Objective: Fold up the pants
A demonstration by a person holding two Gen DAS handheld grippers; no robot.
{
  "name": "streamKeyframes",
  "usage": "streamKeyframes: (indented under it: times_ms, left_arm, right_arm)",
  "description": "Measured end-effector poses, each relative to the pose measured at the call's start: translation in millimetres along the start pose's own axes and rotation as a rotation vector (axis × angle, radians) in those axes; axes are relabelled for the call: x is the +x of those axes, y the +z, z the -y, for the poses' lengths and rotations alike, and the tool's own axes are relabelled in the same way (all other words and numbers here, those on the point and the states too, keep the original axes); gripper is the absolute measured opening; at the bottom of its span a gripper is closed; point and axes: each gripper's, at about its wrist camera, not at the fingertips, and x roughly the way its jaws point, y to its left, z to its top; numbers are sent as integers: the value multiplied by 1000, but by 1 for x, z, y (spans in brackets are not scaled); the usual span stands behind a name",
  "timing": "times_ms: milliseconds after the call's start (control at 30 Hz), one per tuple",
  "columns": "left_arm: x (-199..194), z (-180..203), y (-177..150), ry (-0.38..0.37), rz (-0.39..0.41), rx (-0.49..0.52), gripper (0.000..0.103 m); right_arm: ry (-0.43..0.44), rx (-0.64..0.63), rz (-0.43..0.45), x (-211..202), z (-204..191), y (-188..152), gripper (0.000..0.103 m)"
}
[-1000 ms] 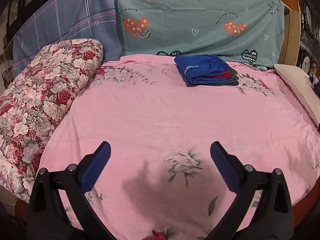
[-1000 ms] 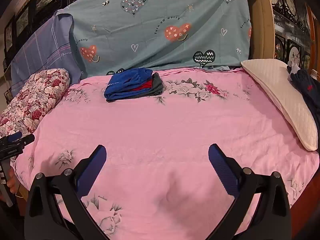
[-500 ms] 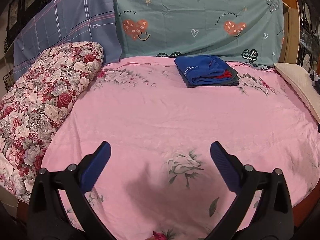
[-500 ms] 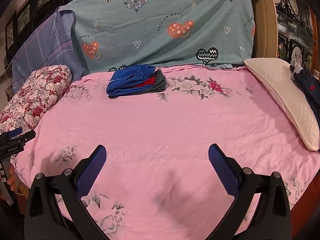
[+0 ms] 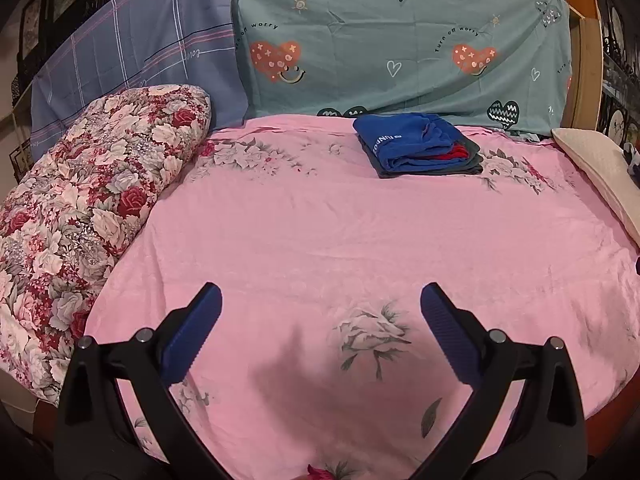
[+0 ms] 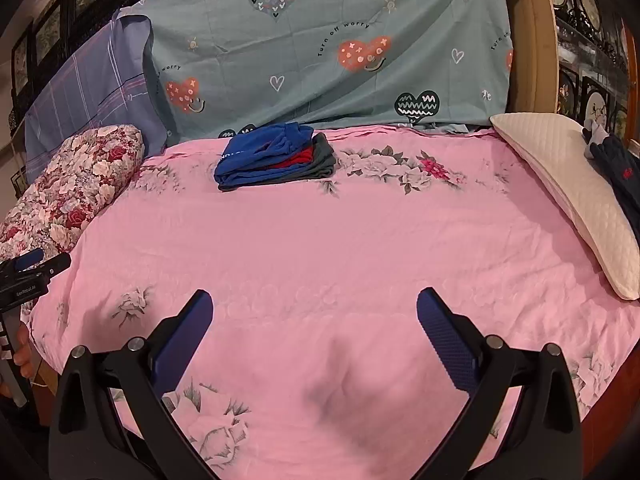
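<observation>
A stack of folded pants, blue on top of red and grey (image 5: 416, 146), lies at the far side of the pink floral bed sheet (image 5: 320, 224); it also shows in the right wrist view (image 6: 276, 156). My left gripper (image 5: 320, 300) is open and empty above the near part of the bed. My right gripper (image 6: 314, 304) is open and empty, also near the front edge. The left gripper's body shows at the left edge of the right wrist view (image 6: 24, 276). A dark navy garment (image 6: 624, 176) lies on the white pillow at the right.
A floral quilt roll (image 5: 80, 208) lies along the left side. A white quilted pillow (image 6: 576, 200) lies along the right. A teal heart-print sheet (image 5: 400, 40) and a blue plaid sheet (image 5: 132, 52) hang behind the bed.
Both cameras have drifted slightly, the view tilting a little downward; the pants stack and bedding have not moved. Both grippers stay open.
</observation>
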Motion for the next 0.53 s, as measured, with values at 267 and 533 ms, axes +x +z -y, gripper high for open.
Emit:
streamKeyframes:
  times_ms: [267, 533]
  left_arm:
    - [3, -2, 2, 29, -5, 6, 101]
    - [4, 0, 3, 68, -6, 29, 101]
  right_arm:
    - [1, 3, -4, 2, 0, -1, 102]
    - [0, 4, -5, 3, 0, -2, 102]
